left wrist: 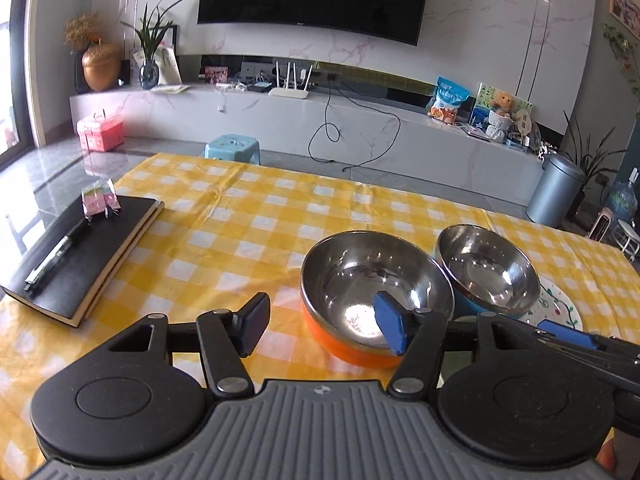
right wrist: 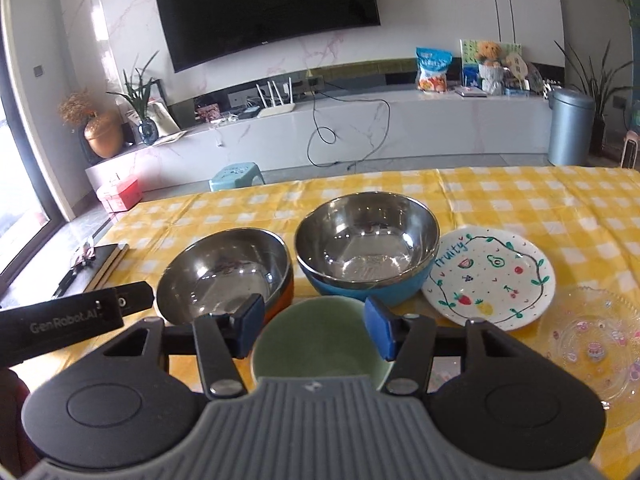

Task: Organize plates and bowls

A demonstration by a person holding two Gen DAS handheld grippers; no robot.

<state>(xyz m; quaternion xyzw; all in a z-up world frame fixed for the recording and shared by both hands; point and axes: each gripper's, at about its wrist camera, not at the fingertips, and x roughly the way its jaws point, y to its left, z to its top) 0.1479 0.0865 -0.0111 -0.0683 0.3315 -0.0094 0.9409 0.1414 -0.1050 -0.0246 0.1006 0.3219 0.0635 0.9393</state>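
An orange steel-lined bowl (left wrist: 372, 304) (right wrist: 224, 272) stands on the yellow checked table, with a blue steel-lined bowl (left wrist: 486, 270) (right wrist: 366, 250) to its right. A white fruit-painted plate (right wrist: 490, 276) (left wrist: 558, 306) lies right of the blue bowl, and a clear glass plate (right wrist: 600, 344) lies nearer, at the right edge. A green bowl (right wrist: 320, 344) sits closest to me. My left gripper (left wrist: 322, 326) is open, its right pad over the orange bowl's near rim. My right gripper (right wrist: 316, 328) is open and straddles the green bowl from above.
A black notebook (left wrist: 80, 256) with a pen and binder clips lies at the table's left edge. The yellow checked cloth (left wrist: 248, 216) covers the table. A blue stool (left wrist: 232, 146) stands on the floor beyond the far edge.
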